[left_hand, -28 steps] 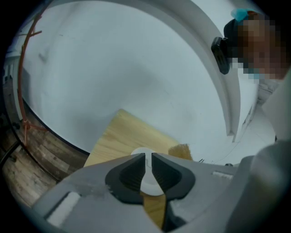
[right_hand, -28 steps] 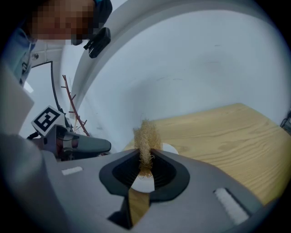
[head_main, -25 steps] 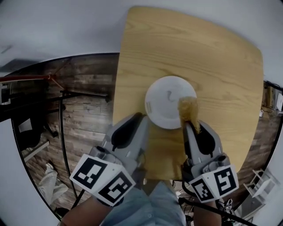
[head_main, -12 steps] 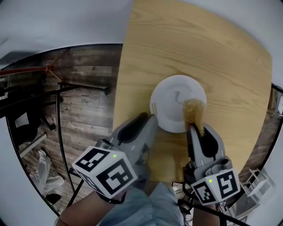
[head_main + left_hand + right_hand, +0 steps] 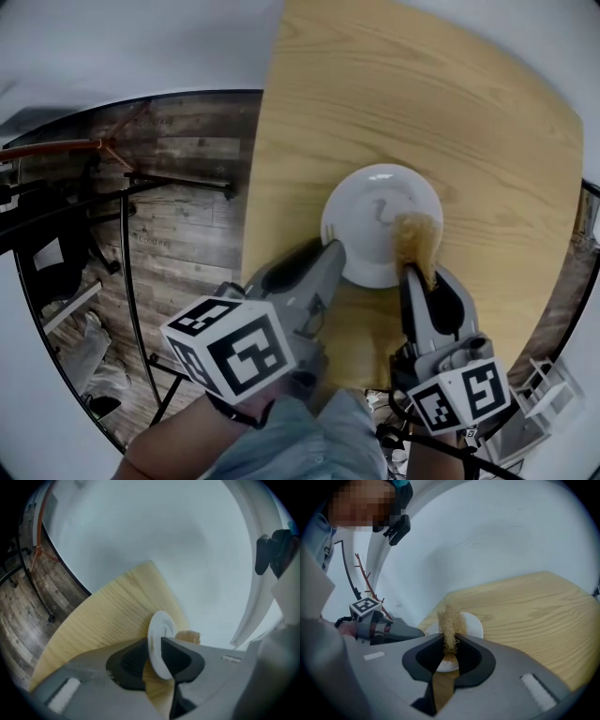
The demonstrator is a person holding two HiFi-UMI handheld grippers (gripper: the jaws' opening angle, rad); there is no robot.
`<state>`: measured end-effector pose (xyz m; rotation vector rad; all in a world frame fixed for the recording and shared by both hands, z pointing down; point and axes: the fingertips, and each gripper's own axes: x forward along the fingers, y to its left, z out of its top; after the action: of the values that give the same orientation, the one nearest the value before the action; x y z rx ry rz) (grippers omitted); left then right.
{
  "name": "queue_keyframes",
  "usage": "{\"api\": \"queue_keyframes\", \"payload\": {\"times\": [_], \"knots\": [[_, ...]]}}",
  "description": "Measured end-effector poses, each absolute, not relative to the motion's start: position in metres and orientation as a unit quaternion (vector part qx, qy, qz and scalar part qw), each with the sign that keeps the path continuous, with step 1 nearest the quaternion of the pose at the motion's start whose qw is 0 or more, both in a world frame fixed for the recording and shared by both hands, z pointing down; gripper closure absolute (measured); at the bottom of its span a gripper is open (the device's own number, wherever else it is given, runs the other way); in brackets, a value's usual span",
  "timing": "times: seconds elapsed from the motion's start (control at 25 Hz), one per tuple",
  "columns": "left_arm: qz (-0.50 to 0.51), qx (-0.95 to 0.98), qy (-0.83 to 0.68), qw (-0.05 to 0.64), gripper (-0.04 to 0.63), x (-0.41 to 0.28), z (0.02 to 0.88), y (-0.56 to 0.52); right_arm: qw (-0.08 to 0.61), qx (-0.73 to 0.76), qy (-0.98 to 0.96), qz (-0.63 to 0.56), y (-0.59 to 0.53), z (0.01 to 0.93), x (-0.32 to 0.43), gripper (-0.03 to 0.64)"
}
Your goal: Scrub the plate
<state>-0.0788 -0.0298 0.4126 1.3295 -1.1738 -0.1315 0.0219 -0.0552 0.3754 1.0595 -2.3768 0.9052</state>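
On the table [image 5: 422, 103], near its front-left edge, the plate [image 5: 375, 211] lies flat, and I've got both tools at its near side. Left gripper [image 5: 330, 258] sits at the plate's near-left rim. In its own view its jaws are spread with the rim between them, and the pads look loose on it, not pinching. Right gripper [image 5: 411, 274] is pinched on a tan fibrous scrubber [image 5: 415, 242] that sticks out past the jaws over the plate's right side. I can't tell if it touches the plate. The scrubber and the right gripper's body cover the plate's near-right rim, and the left gripper's body hides the table edge below the plate. The rest of the tabletop around the plate is bare wood. Left of the table there's plank floor [image 5: 178, 234] with a black stand [image 5: 131, 281] and a red pole [image 5: 56, 150]. In the right gripper view the left gripper's marker cube [image 5: 365, 606] shows just left of the plate.
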Motion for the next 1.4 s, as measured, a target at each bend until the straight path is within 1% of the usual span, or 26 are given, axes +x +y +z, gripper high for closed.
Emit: {"api": "queue_keyframes", "payload": {"times": [0.2, 0.24, 0.28, 0.6, 0.88, 1.0, 1.12, 1.32, 1.4], "knots": [[-0.069, 0.571, -0.51, 0.639, 0.487, -0.081, 0.413, -0.031, 0.192, 0.378, -0.846, 0.324, -0.056, 0.376, 0.022, 0.555], [-0.069, 0.569, -0.51, 0.642, 0.507, -0.082, 0.414, -0.03, 0.192, 0.379, -0.845, 0.325, -0.055, 0.376, 0.022, 0.555], [-0.07, 0.567, -0.509, 0.644, 0.543, -0.082, 0.415, -0.03, 0.192, 0.379, -0.845, 0.326, -0.055, 0.377, 0.022, 0.555], [-0.059, 0.58, -0.487, 0.651, 0.544, -0.073, 0.416, -0.033, 0.192, 0.381, -0.837, 0.341, -0.054, 0.384, 0.023, 0.555], [-0.08, 0.585, -0.469, 0.657, 0.543, -0.069, 0.414, -0.041, 0.205, 0.38, -0.835, 0.342, -0.056, 0.388, 0.022, 0.557], [-0.091, 0.585, -0.464, 0.659, 0.543, -0.067, 0.412, -0.047, 0.219, 0.369, -0.827, 0.363, -0.056, 0.392, 0.021, 0.558], [-0.102, 0.585, -0.455, 0.663, 0.543, -0.066, 0.411, -0.049, 0.22, 0.358, -0.819, 0.39, -0.056, 0.394, 0.02, 0.56], [-0.108, 0.592, -0.44, 0.667, 0.543, -0.065, 0.409, -0.048, 0.224, 0.346, -0.818, 0.402, -0.056, 0.397, 0.02, 0.562], [-0.116, 0.597, -0.433, 0.665, 0.533, -0.063, 0.406, -0.052, 0.223, 0.338, -0.816, 0.413, -0.055, 0.397, 0.021, 0.563]]}}
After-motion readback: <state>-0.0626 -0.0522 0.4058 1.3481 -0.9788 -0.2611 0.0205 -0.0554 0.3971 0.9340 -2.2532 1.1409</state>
